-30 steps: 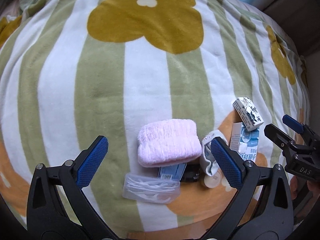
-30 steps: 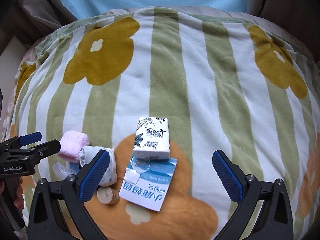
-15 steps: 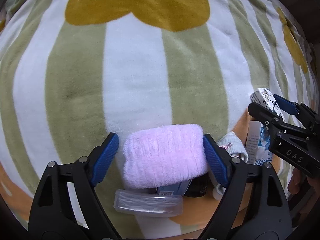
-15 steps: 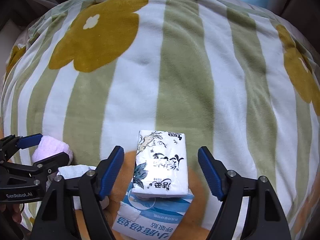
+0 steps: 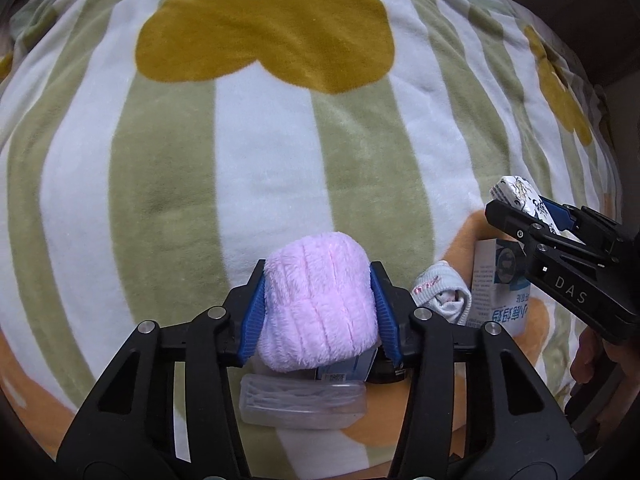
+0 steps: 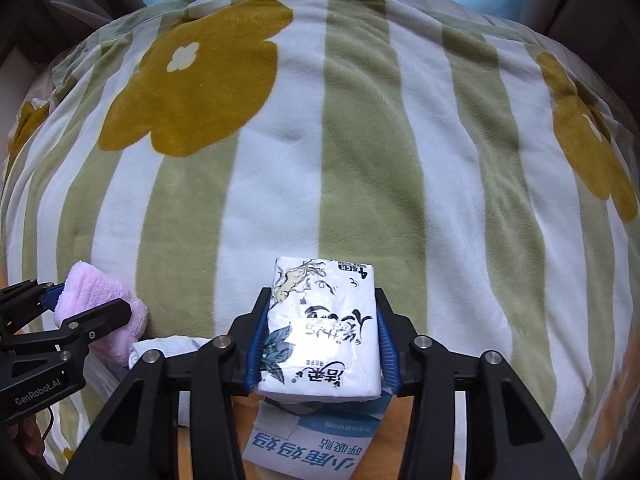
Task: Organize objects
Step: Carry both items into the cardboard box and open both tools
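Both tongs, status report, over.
Left tongs shut on pink towel. Right tongs shut on tissue pack. Sock, clear case, blue-white packet on blanket beneath. Nothing blocking.

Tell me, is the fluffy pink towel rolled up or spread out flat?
Rolled up. The pink towel is a thick bundle, squeezed between the left gripper jaws.

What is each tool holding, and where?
Left tool squeezes the pink towel roll by its sides; right tool clamps the tissue pack by its long sides.
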A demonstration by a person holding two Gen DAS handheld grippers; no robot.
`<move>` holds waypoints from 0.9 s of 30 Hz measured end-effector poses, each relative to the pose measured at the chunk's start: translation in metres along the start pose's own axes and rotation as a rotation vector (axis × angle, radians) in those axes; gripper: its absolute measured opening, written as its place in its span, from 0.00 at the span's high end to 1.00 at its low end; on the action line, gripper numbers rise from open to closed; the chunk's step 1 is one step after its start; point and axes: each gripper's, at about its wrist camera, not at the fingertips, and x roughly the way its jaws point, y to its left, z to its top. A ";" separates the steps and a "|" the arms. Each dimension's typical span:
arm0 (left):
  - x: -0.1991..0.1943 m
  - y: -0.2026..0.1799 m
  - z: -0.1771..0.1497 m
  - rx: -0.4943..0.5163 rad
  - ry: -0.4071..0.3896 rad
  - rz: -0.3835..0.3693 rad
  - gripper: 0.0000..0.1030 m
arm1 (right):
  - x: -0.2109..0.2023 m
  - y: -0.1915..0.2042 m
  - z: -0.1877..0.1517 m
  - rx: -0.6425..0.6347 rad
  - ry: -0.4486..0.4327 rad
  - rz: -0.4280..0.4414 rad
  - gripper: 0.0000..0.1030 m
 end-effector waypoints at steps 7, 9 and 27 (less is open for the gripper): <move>-0.068 0.001 -0.015 -0.009 -0.108 -0.037 0.57 | -0.059 0.013 -0.004 -0.017 -0.086 0.007 0.59; -0.093 0.000 -0.024 -0.006 -0.148 -0.041 0.57 | -0.079 0.015 -0.006 -0.027 -0.116 0.017 0.58; -0.223 -0.048 -0.192 0.000 -0.331 -0.015 0.57 | -0.214 0.024 -0.145 -0.172 -0.210 0.096 0.59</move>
